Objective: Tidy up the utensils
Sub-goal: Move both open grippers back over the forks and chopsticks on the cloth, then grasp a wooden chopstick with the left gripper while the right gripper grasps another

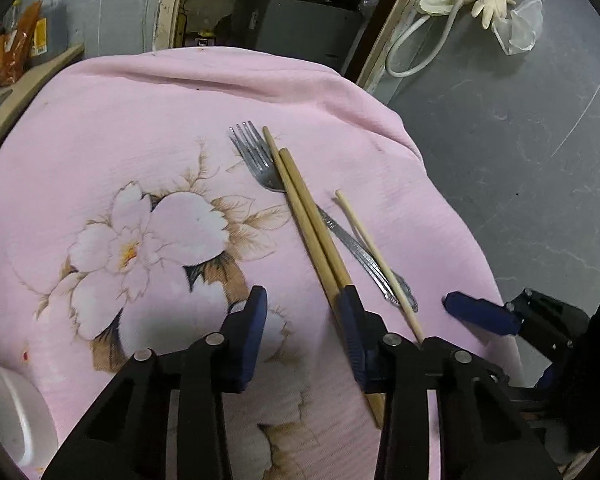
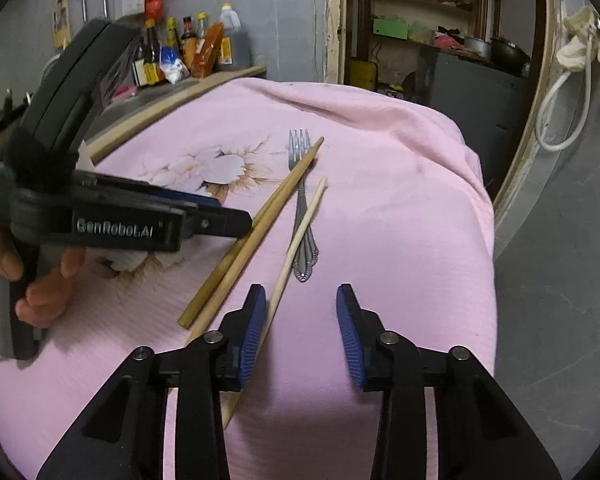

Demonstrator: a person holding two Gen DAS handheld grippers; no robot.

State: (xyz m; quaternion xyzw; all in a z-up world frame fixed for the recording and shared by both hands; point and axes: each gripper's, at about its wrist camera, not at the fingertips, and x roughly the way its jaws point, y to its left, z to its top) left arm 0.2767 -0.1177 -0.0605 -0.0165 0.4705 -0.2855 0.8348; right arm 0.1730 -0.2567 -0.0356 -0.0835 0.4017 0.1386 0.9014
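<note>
On the left, the left gripper hangs low over the pink floral cloth, jaws spread wide with nothing between them, and its right finger sits right against the near end of the pair of brown chopsticks — touching or just beside, hard to call from here. Those two lie side by side, crossing over the fork, whose tines point away toward the far edge. Wood like this looks light, stiff and prone to rolling, so a pinch across both sticks near the thick end seems the safer hold. Moving right, the pale chopstick lies alone across the fork's handle, thinner and likely quick to skid on cloth. The fork is steel, heavier, slick; its ornate handle end looks the best place to grab. And on the right, the right gripper is parted wide too, carrying nothing, its left finger just over the pale chopstick's near stretch.
</note>
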